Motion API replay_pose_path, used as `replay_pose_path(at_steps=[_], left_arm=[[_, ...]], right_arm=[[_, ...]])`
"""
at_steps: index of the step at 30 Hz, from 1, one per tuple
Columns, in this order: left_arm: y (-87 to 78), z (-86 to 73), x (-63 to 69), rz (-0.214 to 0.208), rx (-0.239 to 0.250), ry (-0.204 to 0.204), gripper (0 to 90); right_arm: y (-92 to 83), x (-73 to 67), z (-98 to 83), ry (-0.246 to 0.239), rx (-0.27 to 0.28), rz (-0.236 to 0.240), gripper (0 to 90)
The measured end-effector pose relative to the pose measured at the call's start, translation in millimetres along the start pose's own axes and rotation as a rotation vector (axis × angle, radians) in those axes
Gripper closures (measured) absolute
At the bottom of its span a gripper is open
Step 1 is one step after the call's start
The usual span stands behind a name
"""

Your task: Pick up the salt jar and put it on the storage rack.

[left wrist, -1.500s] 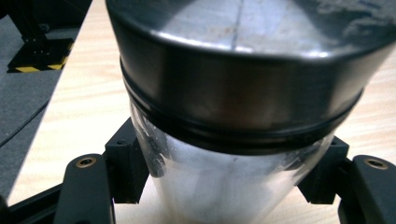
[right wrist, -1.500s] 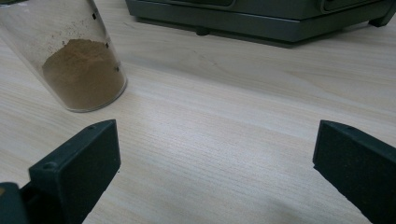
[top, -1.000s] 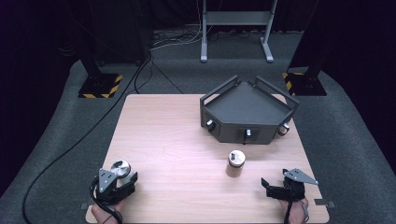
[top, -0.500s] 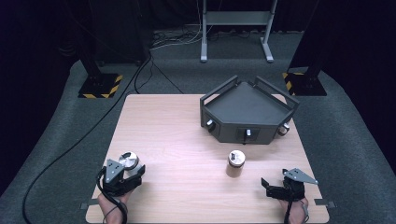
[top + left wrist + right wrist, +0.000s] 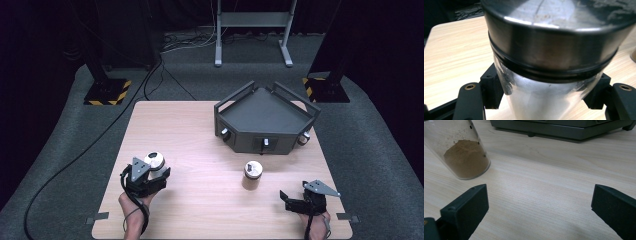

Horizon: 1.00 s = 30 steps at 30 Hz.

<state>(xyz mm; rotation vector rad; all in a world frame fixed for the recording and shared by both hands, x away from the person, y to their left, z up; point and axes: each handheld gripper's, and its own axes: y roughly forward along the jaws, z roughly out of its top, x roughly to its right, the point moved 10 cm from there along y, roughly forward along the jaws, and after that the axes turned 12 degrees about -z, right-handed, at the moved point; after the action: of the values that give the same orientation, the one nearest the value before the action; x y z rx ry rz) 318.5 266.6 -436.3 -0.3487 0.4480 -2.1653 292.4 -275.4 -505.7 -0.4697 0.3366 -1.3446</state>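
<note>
Left jaws: my left gripper (image 5: 150, 176) pinches a clear jar (image 5: 544, 100) with a metal lid (image 5: 554, 35); the two black pads press its glass wall from both sides, just under the lid.
Right jaws: my right gripper (image 5: 295, 199) has its jaws spread wide, with nothing between them, only bare desk (image 5: 544, 195).
Held jar, place: at the front left part of the desk (image 5: 200, 135), in my left hand (image 5: 134, 202). In the high view its pale lid (image 5: 153, 159) looks up. I cannot tell whether the bottom touches the wood or hangs a little above it.
Second jar: another jar (image 5: 252, 174) stands upright near the middle of the desk, just in front of the grey tray (image 5: 265, 112). In the right gripper view its glass holds brown powder (image 5: 465, 160).
Risk, slipping: I judge that the glass is smooth and round, and the pads hold it on a narrow band. If I tilt the wrist quickly, the jar may turn or slide down between the jaws.
Risk, lid: I cannot tell whether the lid is tight. If it is loose, a tilt may let the contents out.
Risk, collision: if I carry the held jar towards the tray at low height, it could knock the powder jar over.
Risk, right side: my open right jaws rest near the front edge, well apart from the powder jar. A careless reach could push it instead of taking it.
</note>
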Motion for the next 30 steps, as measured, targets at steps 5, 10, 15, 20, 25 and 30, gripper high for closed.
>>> replay_pose_path(at_steps=[5, 10, 15, 20, 25, 30], left_arm=[[11.6, 8.2, 0.6, -0.014, -0.004, 0.007, 31.7], [20.4, 12.7, -0.1, -0.026, -0.005, 0.002, 31.7], [28.8, 17.7, -1.0, -0.034, -0.003, -0.001, 31.7], [37.2, 22.4, -0.4, -0.044, -0.010, 0.002, 31.7], [43.3, 27.5, 1.1, -0.054, -0.009, 0.005, 31.7], [49.2, 32.7, 4.0, -0.064, -0.012, 0.012, 31.6]], right_arm=[[0.3, -1.2, 0.5, -0.011, -0.006, -0.002, 0.4], [0.2, -0.9, 0.4, -0.009, -0.004, -0.002, 0.5], [0.0, -1.1, 0.3, -0.007, -0.003, -0.005, 0.5], [0.0, -0.6, 0.1, -0.002, -0.001, -0.005, 0.6], [0.2, -0.4, 0.3, -0.001, -0.004, -0.002, 0.6], [0.2, -0.5, 0.3, -0.003, -0.004, -0.001, 0.6]])
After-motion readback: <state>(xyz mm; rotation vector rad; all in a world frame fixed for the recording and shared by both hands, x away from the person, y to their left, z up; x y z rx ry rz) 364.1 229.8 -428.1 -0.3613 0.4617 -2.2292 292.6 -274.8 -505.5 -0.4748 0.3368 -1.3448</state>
